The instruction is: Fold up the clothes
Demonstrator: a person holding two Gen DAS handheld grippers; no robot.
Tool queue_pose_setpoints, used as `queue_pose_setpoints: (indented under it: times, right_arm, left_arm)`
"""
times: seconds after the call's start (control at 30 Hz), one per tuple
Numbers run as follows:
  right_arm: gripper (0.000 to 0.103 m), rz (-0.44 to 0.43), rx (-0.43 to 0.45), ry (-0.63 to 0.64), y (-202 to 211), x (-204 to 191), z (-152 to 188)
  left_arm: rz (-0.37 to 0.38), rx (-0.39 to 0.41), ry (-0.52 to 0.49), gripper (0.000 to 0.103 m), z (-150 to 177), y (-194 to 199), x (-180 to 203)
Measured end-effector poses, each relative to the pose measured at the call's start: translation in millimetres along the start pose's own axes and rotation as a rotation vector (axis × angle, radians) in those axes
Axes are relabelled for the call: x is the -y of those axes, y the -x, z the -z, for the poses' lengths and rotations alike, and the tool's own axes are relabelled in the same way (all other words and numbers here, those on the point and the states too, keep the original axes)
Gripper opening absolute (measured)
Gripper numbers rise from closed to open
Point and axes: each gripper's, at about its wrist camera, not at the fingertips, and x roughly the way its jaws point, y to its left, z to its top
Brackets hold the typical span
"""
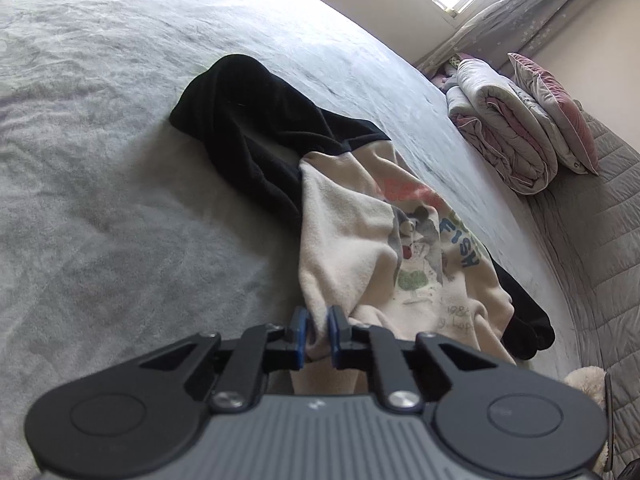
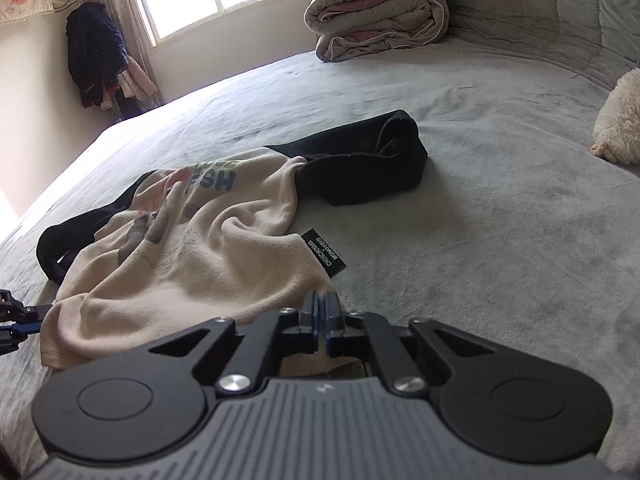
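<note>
Left claw [image 1: 319,334]: jaws clamped on a bunched fold of the cream shirt's [image 1: 352,240] near hem. Right claw [image 2: 320,322]: jaws together, pinching the shirt's near edge beside a black label [image 2: 324,253]. Shirt lies crumpled on the grey bed [image 1: 120,160], black sleeves [image 1: 256,128] spread left and right. Folded quilt [image 2: 376,16] at far side.

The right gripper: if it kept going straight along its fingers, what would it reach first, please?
The right gripper is already shut on the hem of the cream sweatshirt. Straight ahead, it would probably first meet the sweatshirt's black label, then open grey bedspread; its black sleeve lies farther on, though depth is uncertain.
</note>
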Motion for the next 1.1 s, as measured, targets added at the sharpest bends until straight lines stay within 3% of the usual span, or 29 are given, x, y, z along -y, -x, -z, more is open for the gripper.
queue_pose_setpoints:
  times: [0.23,0.63,1.1]
  right_arm:
    - [0.002,-0.061,0.047,-0.101,41.2,14.3,-21.2]
    - [0.002,-0.053,0.086,-0.053,93.9,11.8,-31.6]
    - [0.002,0.066,-0.054,-0.050,25.9,21.9,-19.0]
  left_arm:
    - [0.007,0.025,0.016,0.005,-8.3,44.0,2.4]
    - [-0.025,-0.005,-0.085,0.004,-0.9,90.7,21.7]
    - [-0.119,0.003,-0.083,0.005,-6.7,13.1,1.8]
